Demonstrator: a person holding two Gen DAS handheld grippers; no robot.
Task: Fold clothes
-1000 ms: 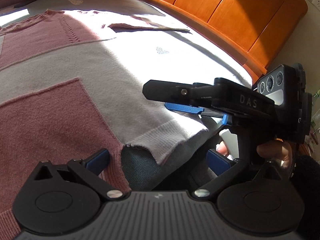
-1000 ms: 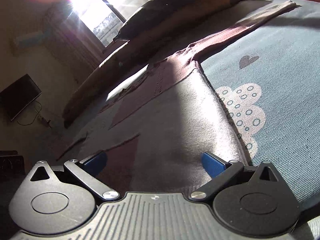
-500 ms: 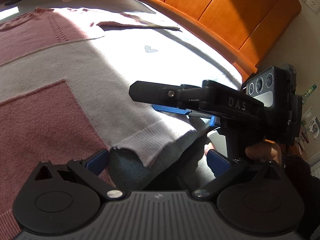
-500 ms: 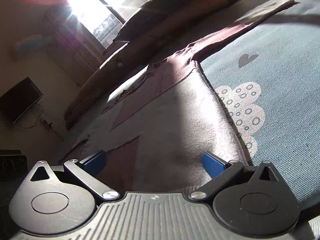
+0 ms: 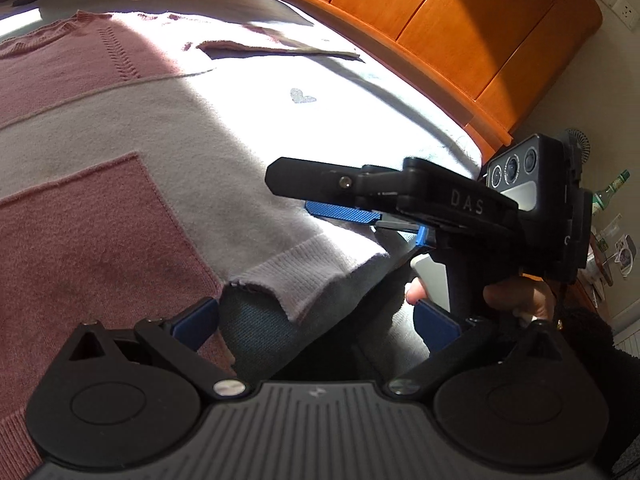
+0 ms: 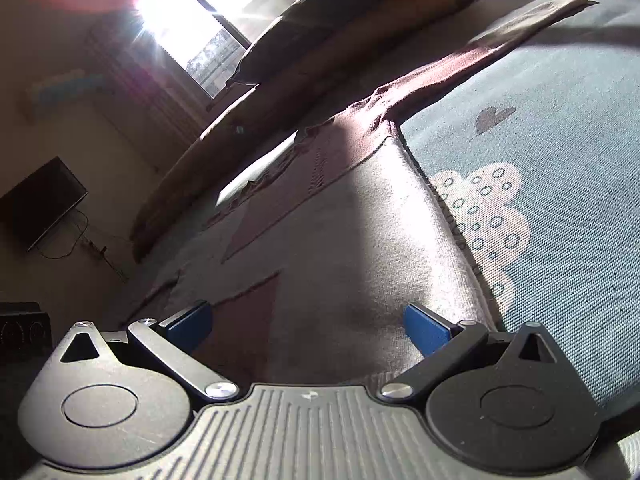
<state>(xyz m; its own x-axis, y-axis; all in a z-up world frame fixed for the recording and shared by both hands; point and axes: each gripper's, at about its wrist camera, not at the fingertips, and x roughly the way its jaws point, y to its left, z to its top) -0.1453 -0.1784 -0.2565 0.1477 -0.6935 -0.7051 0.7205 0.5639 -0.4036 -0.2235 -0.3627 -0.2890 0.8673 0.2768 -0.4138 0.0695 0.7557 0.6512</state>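
A window [image 6: 216,40] was seen only from the right wrist. The sweater's [image 5: 120,184] hem was framed between both grippers' wide-spread fingers [image 5: 196,318].

Left wrist view: the sweater [image 5: 152,184] runs off the left edge, so its full outline cannot be traced; its lower hem passes behind the left gripper [image 5: 316,320] body. The right gripper [image 5: 344,210] shows one blue pad only — the other lies behind its black frame, so the jaw gap cannot be judged here. The hand [image 5: 516,294] gripping its handle is largely covered. Items on the side table [image 5: 608,248] are too small to identify.

Right wrist view: window [image 6: 216,28] glare washes out the upper left — wall details there are unreadable. The far sleeve [image 6: 500,36] lies in shadow, its cuff indistinct.
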